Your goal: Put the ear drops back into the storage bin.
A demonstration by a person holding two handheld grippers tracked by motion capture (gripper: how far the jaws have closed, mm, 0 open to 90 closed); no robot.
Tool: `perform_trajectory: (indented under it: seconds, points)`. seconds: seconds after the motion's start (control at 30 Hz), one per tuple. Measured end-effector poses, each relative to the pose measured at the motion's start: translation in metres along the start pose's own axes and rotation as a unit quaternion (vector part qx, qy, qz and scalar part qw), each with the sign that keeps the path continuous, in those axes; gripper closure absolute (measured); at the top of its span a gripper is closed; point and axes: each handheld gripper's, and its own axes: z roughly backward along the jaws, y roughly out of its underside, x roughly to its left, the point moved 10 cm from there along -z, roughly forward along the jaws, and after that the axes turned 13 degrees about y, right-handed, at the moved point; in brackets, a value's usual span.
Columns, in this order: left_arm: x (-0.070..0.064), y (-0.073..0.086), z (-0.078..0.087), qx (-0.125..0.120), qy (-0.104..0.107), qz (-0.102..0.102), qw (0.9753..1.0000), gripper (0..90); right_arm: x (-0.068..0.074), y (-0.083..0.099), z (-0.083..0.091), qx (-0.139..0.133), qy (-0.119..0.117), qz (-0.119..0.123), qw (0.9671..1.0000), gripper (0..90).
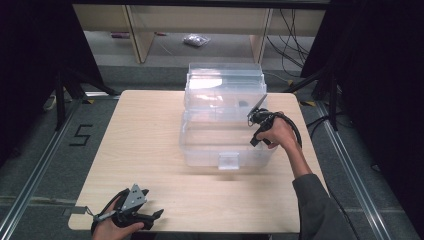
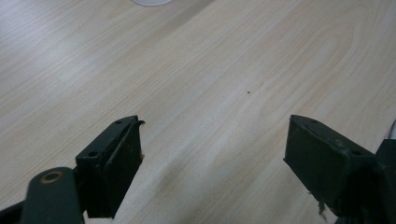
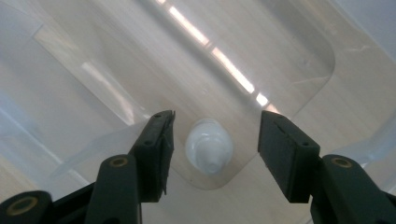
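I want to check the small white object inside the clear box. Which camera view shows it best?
The right gripper view: the white object lies close, between the open jaws of the right gripper, on the bottom of the clear box. In the high view it is too small to tell. The left gripper view faces bare table.

The clear plastic storage box (image 1: 227, 140) with its raised lid (image 1: 225, 80) blocks the table's far middle. Its open top admits the right gripper (image 3: 215, 140), whose parted jaws flank a small white bottle (image 3: 208, 147) without touching. Bare pale wooden tabletop (image 1: 145, 150) lies before the left gripper (image 2: 212, 154).
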Motion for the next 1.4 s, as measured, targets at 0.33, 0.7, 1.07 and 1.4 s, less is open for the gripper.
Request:
perform_trajectory:
  seconds: [0.33, 0.7, 1.07, 1.4]
  points:
    - [0.001, 0.0, 0.0, -0.001, -0.006, 0.001, 1.0, 18.3, 0.005, -0.002, 0.016, -0.021, -0.001, 0.005, 0.9998, 40.9]
    - [0.001, 0.0, 0.0, 0.0, -0.006, 0.001, 1.0, 18.3, 0.003, 0.002, 0.027, -0.036, 0.0, -0.005, 0.9993, 36.6]
    - [0.001, 0.0, 0.0, -0.001, -0.005, 0.0, 1.0, 18.3, 0.008, 0.003, 0.039, -0.051, 0.001, -0.016, 0.9986, 29.2]
    - [-0.001, -0.001, 0.0, -0.003, -0.001, 0.002, 1.0, 18.3, 0.016, 0.002, 0.046, -0.087, -0.004, -0.009, 0.9962, 26.0]
